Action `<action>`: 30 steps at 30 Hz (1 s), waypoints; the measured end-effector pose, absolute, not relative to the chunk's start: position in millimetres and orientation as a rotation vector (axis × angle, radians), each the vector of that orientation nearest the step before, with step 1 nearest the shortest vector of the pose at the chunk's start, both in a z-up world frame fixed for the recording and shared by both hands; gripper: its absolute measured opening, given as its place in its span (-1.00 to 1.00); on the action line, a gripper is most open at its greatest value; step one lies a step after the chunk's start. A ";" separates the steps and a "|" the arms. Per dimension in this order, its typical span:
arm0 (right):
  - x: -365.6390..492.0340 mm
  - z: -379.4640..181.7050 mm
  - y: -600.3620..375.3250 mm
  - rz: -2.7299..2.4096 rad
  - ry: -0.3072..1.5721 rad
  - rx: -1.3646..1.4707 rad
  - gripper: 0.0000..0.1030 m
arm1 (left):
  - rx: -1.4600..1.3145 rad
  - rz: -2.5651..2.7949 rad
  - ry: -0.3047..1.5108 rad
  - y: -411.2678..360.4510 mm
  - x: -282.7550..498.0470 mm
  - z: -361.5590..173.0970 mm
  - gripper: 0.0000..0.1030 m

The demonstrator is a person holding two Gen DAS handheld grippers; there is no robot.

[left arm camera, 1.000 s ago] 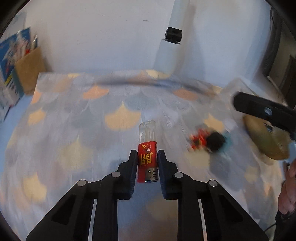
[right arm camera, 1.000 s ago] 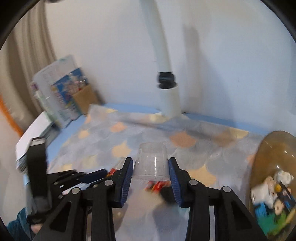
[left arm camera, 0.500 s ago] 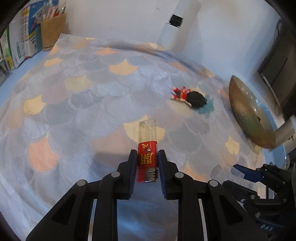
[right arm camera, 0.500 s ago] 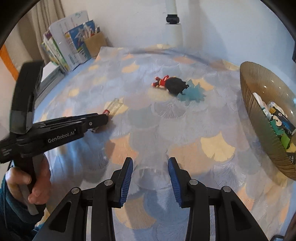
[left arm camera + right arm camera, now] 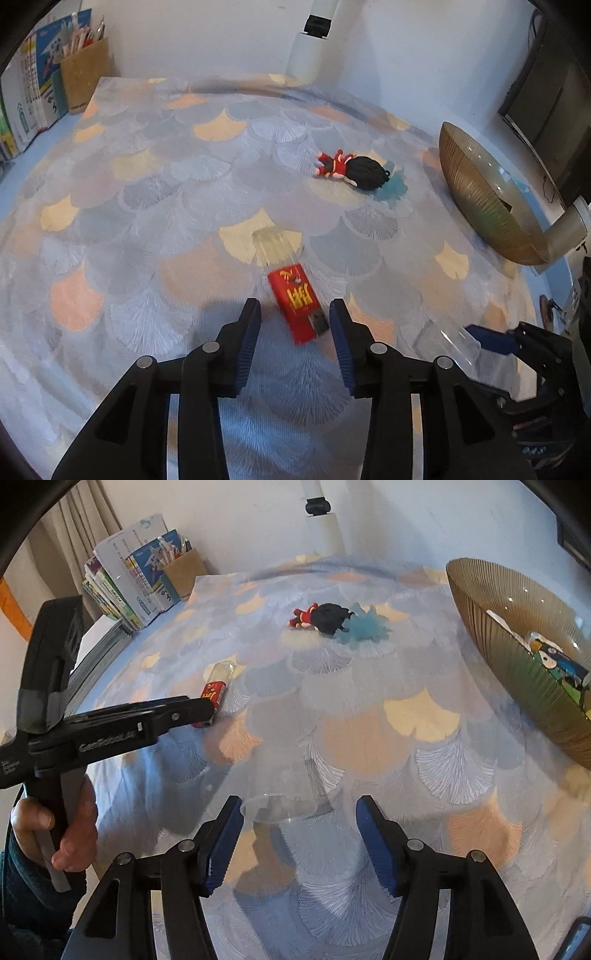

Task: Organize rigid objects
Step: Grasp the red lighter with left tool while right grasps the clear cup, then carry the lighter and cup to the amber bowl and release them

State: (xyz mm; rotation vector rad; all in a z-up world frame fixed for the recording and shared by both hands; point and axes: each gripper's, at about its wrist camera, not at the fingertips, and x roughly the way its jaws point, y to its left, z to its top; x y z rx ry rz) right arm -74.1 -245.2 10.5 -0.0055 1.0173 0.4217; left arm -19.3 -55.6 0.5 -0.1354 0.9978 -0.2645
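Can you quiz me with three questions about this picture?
1. True or false: the left hand-held gripper is squeezing the red lighter.
2. What lies beside the black-haired doll: A a blue starfish-shaped toy, B a spoon, C a key?
3. Which thing sits between the fingers of the right hand-held gripper?

Key: 1 false, its jaws are opening and the lighter lies loose. 2 A. 3 the clear plastic cup.

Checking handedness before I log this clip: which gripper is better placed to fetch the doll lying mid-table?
Probably the right. Both grippers' jaws are opening, pads clear of the lighter and clear cup. The doll lies straight ahead of the right gripper, off-axis from the left gripper.
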 end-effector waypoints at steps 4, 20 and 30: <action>-72.5 11.1 -229.9 0.429 1.002 -0.025 0.20 | -0.081 -0.229 0.981 -68.3 -12.4 0.4 -0.20; -81.3 39.9 -259.6 0.341 0.891 -0.025 -0.24 | -0.122 -0.354 0.878 -81.8 -25.1 17.4 -0.84; -84.0 23.3 -284.3 0.330 0.942 0.047 -0.24 | -0.030 -0.330 0.977 -94.9 -21.9 0.9 0.00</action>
